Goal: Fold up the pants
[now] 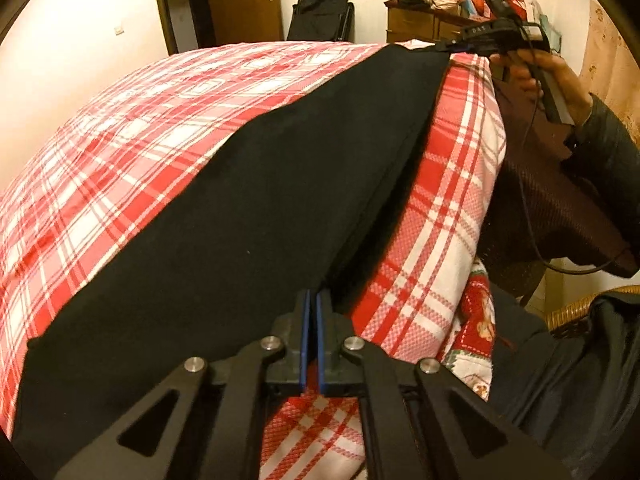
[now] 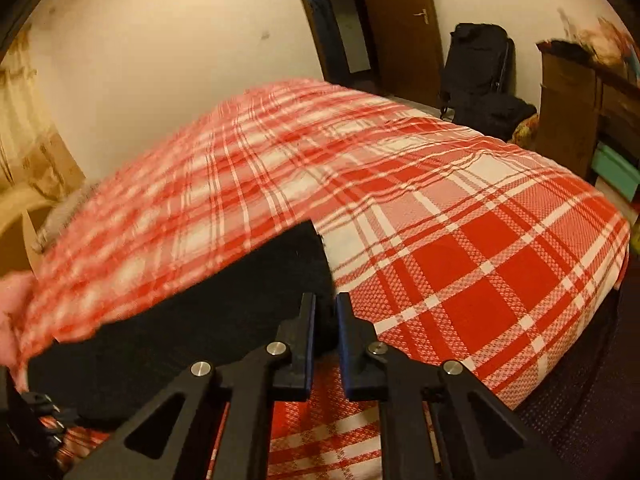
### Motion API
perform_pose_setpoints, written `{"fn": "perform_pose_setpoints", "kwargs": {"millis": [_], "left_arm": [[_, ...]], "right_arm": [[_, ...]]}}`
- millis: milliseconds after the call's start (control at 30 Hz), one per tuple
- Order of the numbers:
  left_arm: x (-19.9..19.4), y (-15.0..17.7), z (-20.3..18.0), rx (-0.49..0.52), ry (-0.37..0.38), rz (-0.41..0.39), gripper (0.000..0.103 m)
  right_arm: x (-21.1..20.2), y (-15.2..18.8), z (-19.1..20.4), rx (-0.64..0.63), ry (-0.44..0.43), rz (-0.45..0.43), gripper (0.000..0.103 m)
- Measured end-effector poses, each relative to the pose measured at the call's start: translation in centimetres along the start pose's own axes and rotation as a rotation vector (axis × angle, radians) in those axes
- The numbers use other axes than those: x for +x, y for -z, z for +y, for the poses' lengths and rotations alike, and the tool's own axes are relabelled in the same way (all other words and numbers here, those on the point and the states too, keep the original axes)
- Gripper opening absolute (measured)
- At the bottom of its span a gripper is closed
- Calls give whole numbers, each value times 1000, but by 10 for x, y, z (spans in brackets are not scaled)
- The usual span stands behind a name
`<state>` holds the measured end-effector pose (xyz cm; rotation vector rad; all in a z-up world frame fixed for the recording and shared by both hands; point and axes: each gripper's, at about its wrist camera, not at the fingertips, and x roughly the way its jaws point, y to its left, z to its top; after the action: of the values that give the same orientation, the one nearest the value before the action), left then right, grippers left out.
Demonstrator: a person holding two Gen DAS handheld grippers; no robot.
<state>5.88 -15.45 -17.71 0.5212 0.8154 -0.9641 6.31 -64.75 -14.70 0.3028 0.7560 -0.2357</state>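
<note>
A bed (image 1: 140, 128) with a red-and-white plaid cover fills most of both views, bulging up from 9 o'clock toward 2 o'clock in the left wrist view. Across it lie the black pants (image 1: 260, 200), a long flat band running from 7 o'clock up to 1 o'clock, near the bed's edge on the 3 o'clock side. In the right wrist view the pants (image 2: 208, 320) sit at 7 to 8 o'clock, their end corner reaching toward the centre. Past the bed stand a brown door (image 1: 244, 0) at 12 o'clock, a dark bag (image 1: 320, 16) just beside it, and a wooden dresser (image 1: 420, 20) at 1 o'clock. The left gripper (image 1: 312, 300), at 6 o'clock, has its jaws pinched together on the near edge of the pants. The right gripper (image 2: 326, 304) has narrow jaws with black cloth between them at the pants' corner; in the left wrist view it (image 1: 452, 46) shows at 1 o'clock at the far end of the pants, carried by a hand (image 1: 548, 80).
</note>
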Motion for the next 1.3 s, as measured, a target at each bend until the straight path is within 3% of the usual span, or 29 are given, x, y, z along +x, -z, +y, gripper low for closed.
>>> {"fn": "perform_pose_setpoints", "kwargs": {"millis": [67,133,200,267,333,400,533,600,667,767,867,967,1133,1233,1300], "left_arm": [[6,1,1,-5,10,14,4],[12,2,-1,2,5,35,10],[8,4,-3,1,25,24,11],[2,7,-7,22,35,6,16],[-2,11,-8,34,57,6,22],[-1,15,-5,16,62,13,22],[-9,18,6,-43,54,-8,22],[-16,19,12,-58,30,-31,27],[-24,20,19,-82,15,-55,35],[-33,25,32,-124,-4,-84,46],[-29,35,40,-169,14,-68,48],[-12,48,38,-201,101,0,48],[-19,46,25,-158,92,-28,55],[-36,47,34,-178,64,-72,55],[-55,52,46,-196,7,-116,56]], "right_arm": [[-1,-1,0,-5,51,5,41],[-6,-3,2,-14,85,3,54],[-21,-6,9,-23,140,-49,54],[-35,-7,27,-43,118,-94,54],[-43,-2,56,-90,12,-105,54],[-42,8,93,-174,-102,-83,54],[-20,45,170,-352,-312,43,54],[-4,69,202,-447,-321,92,54],[10,90,224,-518,-330,147,40],[20,112,234,-580,-316,223,39],[24,127,232,-635,-282,307,38],[22,127,226,-637,-290,369,39],[19,123,250,-762,-237,403,38],[15,104,267,-769,-295,394,38],[13,92,283,-783,-314,356,38]]}}
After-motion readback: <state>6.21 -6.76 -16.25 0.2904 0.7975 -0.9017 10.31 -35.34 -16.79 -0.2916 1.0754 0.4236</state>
